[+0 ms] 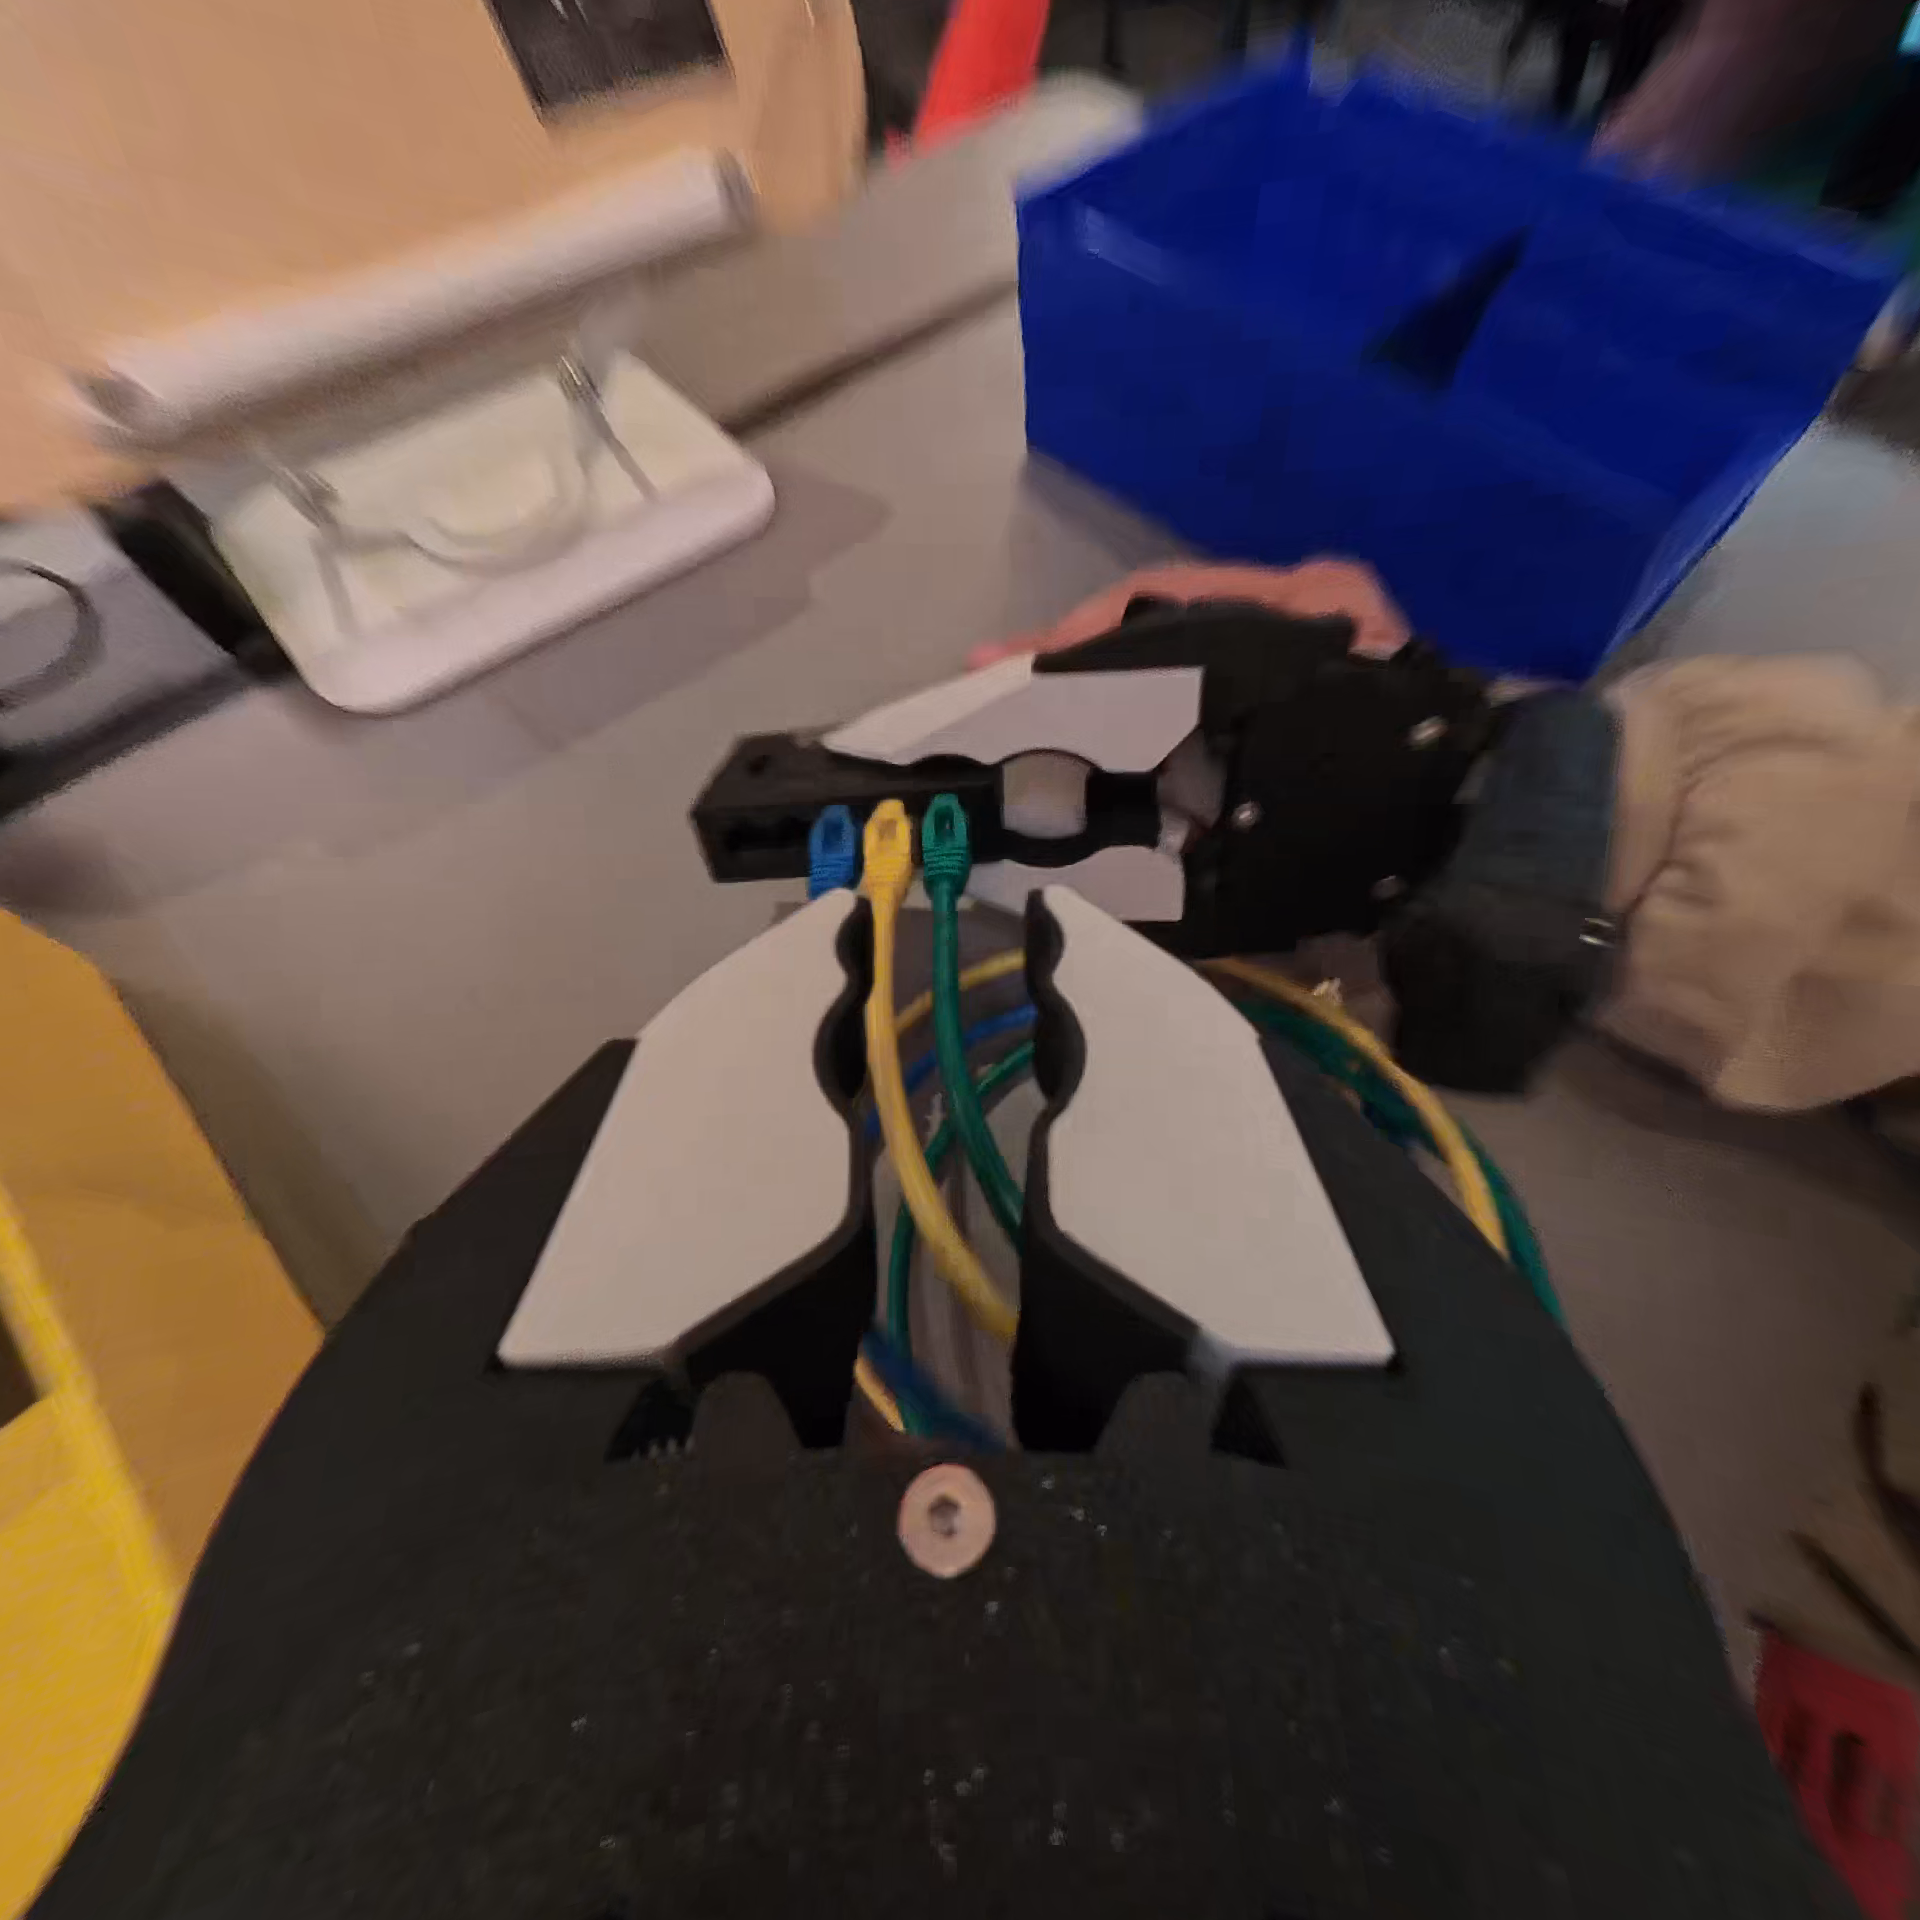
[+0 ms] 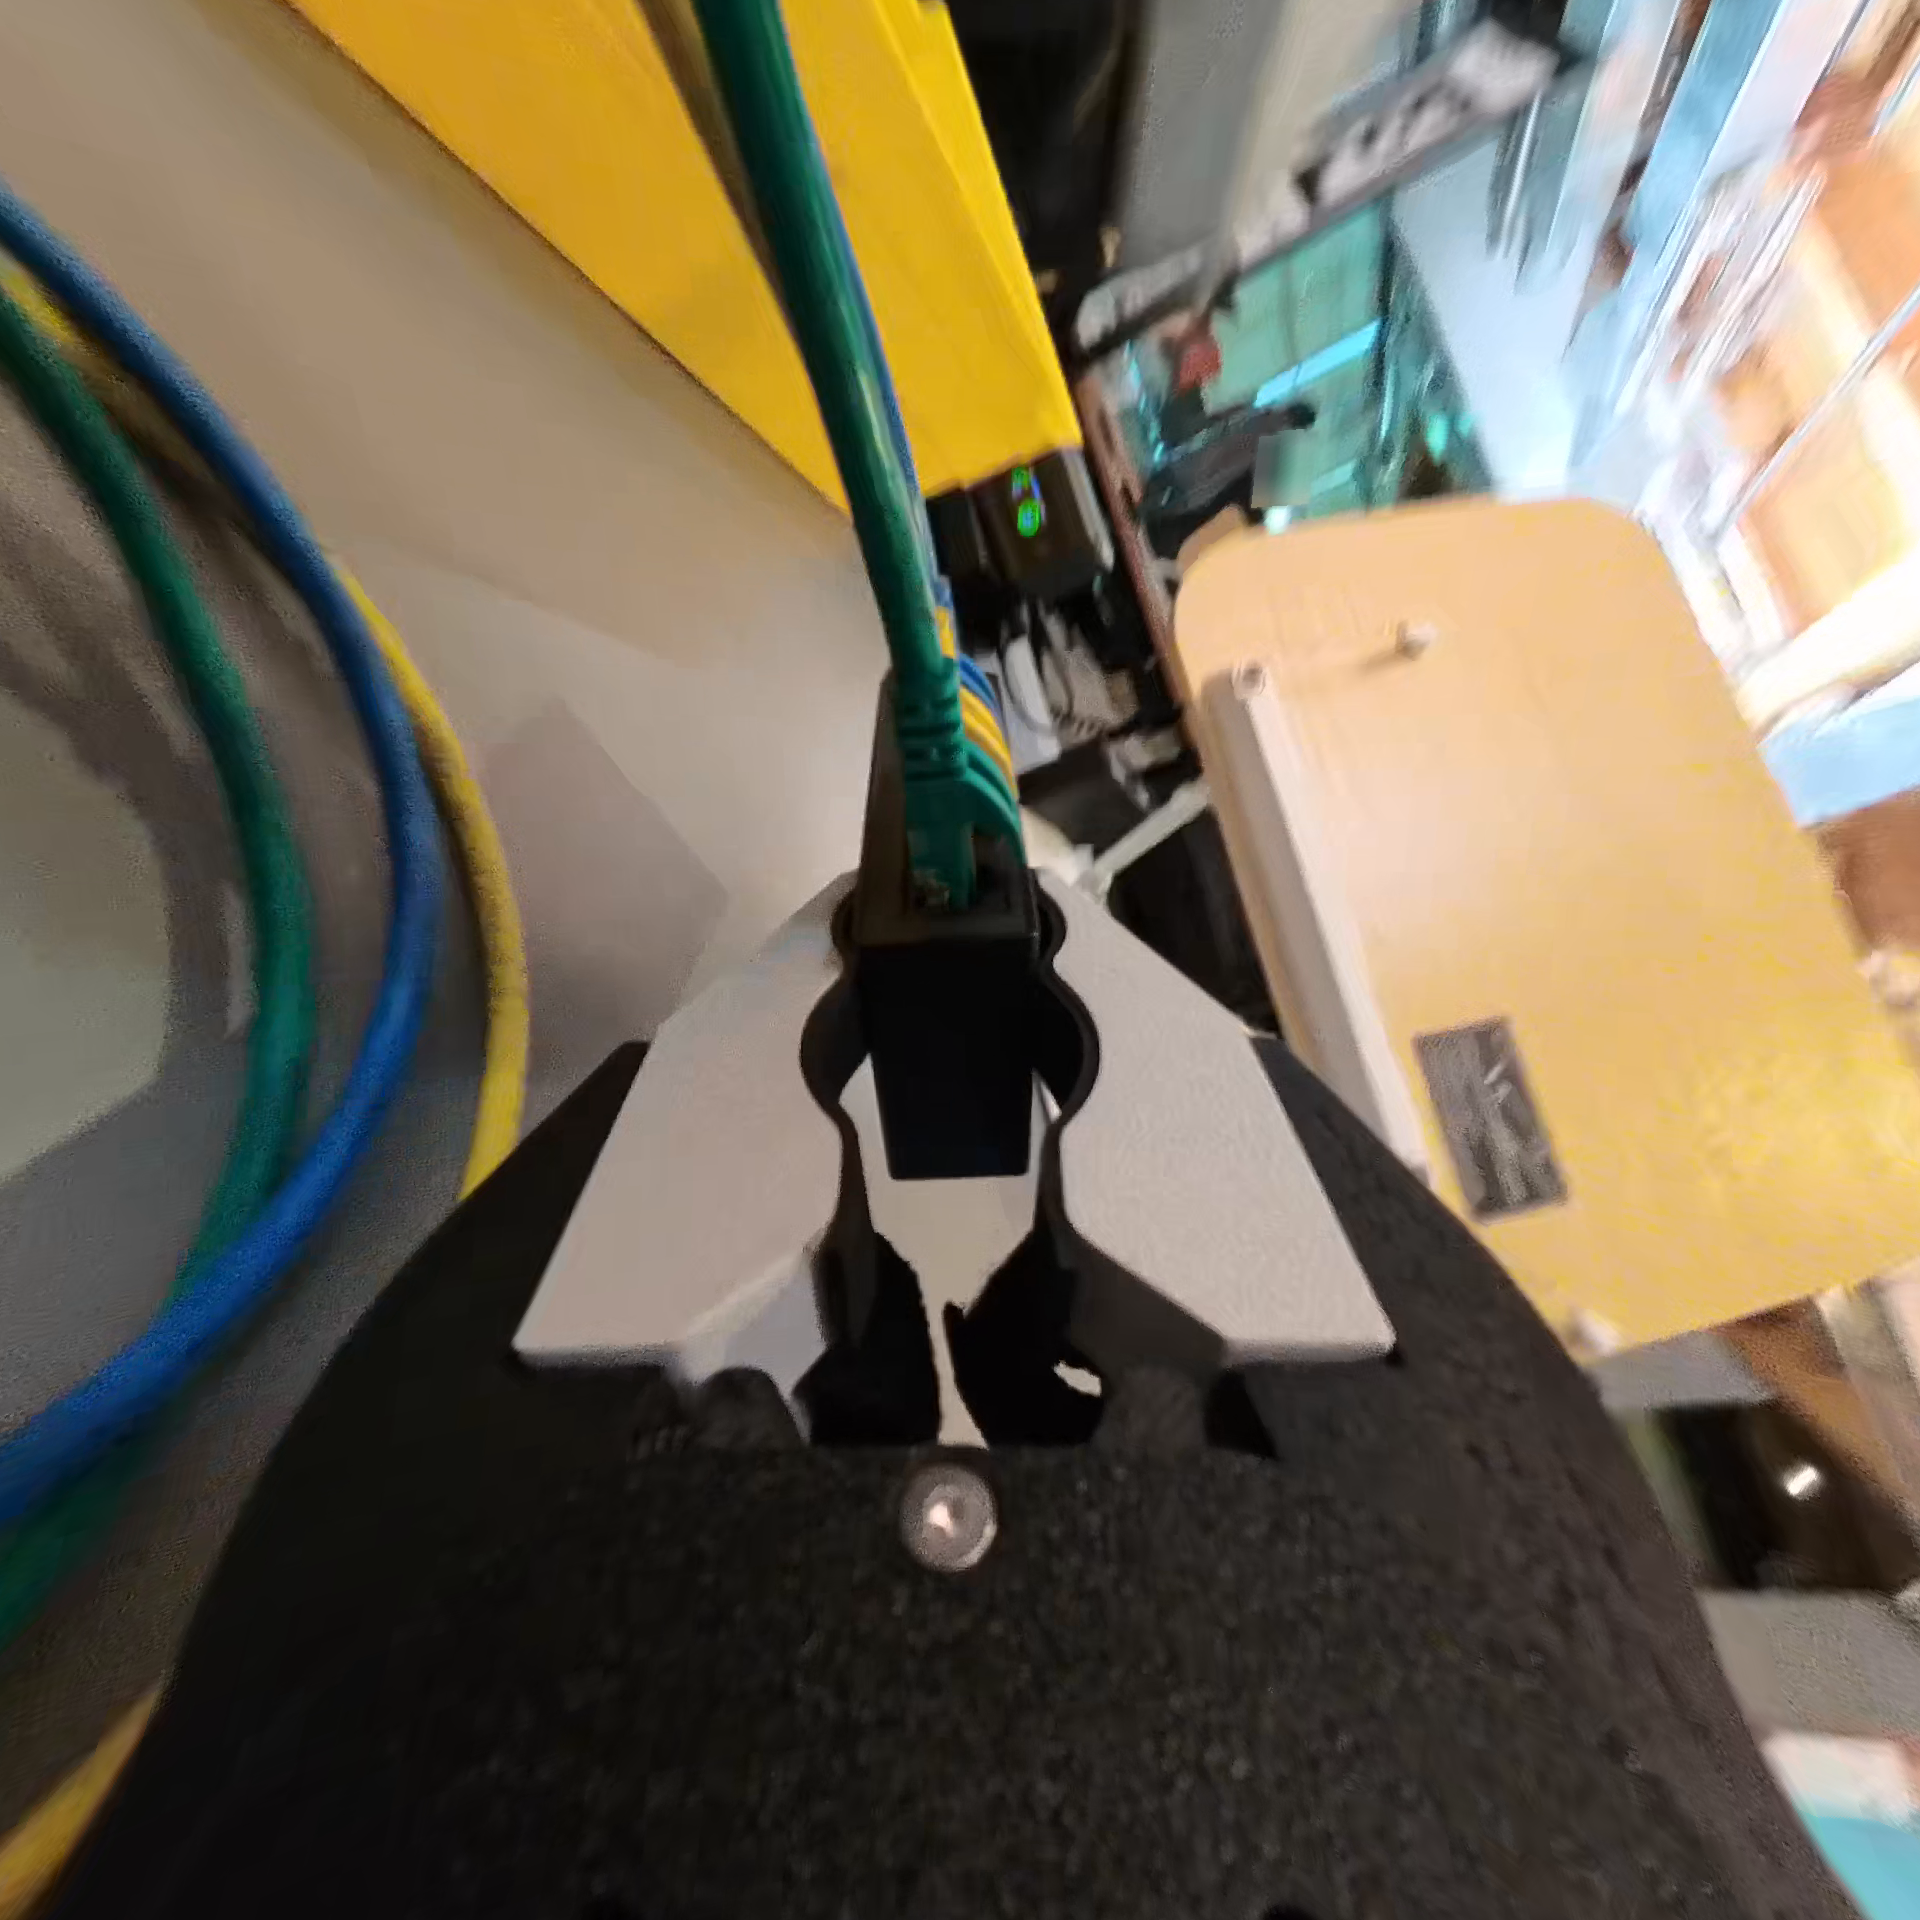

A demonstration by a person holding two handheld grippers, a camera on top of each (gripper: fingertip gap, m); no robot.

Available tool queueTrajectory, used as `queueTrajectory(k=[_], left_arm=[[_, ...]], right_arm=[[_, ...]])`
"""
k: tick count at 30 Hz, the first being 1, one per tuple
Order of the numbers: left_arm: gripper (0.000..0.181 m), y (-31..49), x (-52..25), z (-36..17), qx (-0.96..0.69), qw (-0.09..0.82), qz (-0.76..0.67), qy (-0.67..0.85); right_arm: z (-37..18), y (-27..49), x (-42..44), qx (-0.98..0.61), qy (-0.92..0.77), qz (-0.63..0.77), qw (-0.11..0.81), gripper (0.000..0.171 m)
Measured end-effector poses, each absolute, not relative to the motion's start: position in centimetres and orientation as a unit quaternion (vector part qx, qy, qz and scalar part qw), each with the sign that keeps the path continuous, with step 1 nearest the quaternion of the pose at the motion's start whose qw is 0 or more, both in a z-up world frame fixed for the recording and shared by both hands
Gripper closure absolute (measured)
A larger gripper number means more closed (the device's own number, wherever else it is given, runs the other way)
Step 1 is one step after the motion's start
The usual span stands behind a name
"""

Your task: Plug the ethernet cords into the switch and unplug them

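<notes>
The black switch point(image 1: 764, 821) is held above the grey table. A blue cord point(image 1: 831, 852), a yellow cord point(image 1: 886, 842) and a green cord point(image 1: 943, 836) are plugged into its front side by side. My right gripper point(image 1: 1003, 805) comes in from the right and is shut on the switch's right end. My left gripper point(image 1: 940, 920) is open just in front of the plugs, and the yellow and green cords run loose between its fingers. In the right wrist view my right gripper point(image 2: 945, 914) clamps the switch point(image 2: 951, 1049), with the green plug point(image 2: 935, 790) nearest.
A blue bin point(image 1: 1455, 364) stands at the back right and a white stand point(image 1: 468, 520) at the back left. A yellow bin point(image 1: 83, 1247) is close on the left. A hand in a beige sleeve point(image 1: 1766, 883) holds the right gripper. Slack cord loops point(image 2: 343, 727) lie on the table.
</notes>
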State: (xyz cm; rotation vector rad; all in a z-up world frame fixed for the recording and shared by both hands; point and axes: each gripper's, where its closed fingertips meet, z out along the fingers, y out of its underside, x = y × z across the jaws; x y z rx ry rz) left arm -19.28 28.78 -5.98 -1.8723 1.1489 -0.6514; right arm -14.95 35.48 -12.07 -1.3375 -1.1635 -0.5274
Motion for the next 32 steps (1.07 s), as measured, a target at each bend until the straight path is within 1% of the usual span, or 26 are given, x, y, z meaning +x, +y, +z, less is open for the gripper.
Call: queueTrajectory(k=[1,3,4,6,7,9,11,14,16,18,21,23,25,28,32], left_arm=[[0.152,28.7,-20.3,-3.6,-0.737,0.438,-0.271,0.436],[0.152,29.0,-23.5,0.5,-0.721,0.498,-0.279,0.394],[0.155,29.3,-25.5,1.7,-0.714,0.526,-0.275,0.371],[0.159,29.7,-28.9,1.8,-0.713,0.553,-0.27,0.335],[0.16,29.9,-30.1,0.4,-0.722,0.548,-0.271,0.324],[0.16,29.8,-31.2,-4.1,-0.758,0.507,-0.279,0.301],[0.162,28.8,-31.0,-8.2,-0.778,0.476,-0.304,0.274],[0.166,27.3,-30.1,-12.5,-0.792,0.447,-0.333,0.248],[0.166,26.4,-29.1,-13.0,-0.793,0.418,-0.359,0.26],[0.166,26.1,-28.5,-12.6,-0.779,0.42,-0.371,0.282],[0.166,26.0,-28.7,-13.2,-0.785,0.411,-0.347,0.307],[0.166,26.0,-29.1,-13.5,-0.79,0.407,-0.341,0.306],[0.166,25.9,-29.2,-13.4,-0.791,0.402,-0.349,0.301],[0.166,25.9,-29.3,-13.7,-0.795,0.393,-0.349,0.304],[0.166,26.0,-29.4,-14.3,-0.801,0.39,-0.329,0.313]], right_arm=[[-12.1,36.0,-13.9,-0.61,-0.481,-0.211,0.593,0.144],[-11.4,36.4,-12.3,-0.68,-0.428,-0.143,0.578,0.144],[-10.4,36.3,-11.8,-0.708,-0.407,-0.104,0.568,0.145],[-7.2,36.0,-10.4,-0.743,-0.375,-0.069,0.55,0.144],[-4.9,35.7,-9.4,-0.751,-0.359,-0.07,0.549,0.145],[0.1,35.1,-7.1,-0.76,-0.336,-0.083,0.551,0.144],[5.8,34.6,-3.9,-0.758,-0.304,-0.111,0.566,0.144],[13.0,33.5,1.7,-0.777,-0.257,-0.135,0.559,0.144],[17.8,32.9,6.6,-0.78,-0.217,-0.192,0.554,0.145],[22.0,32.5,11.2,-0.781,-0.181,-0.252,0.542,0.144],[25.9,32.3,16.6,-0.794,-0.137,-0.29,0.516,0.144],[26.6,32.4,20.3,-0.798,-0.112,-0.341,0.485,0.144],[25.6,32.8,23.7,-0.8,-0.082,-0.372,0.463,0.144],[20.2,33.5,27.8,-0.824,-0.04,-0.363,0.433,0.145],[10.1,33.8,31.2,-0.855,0.003,-0.354,0.379,0.144]])
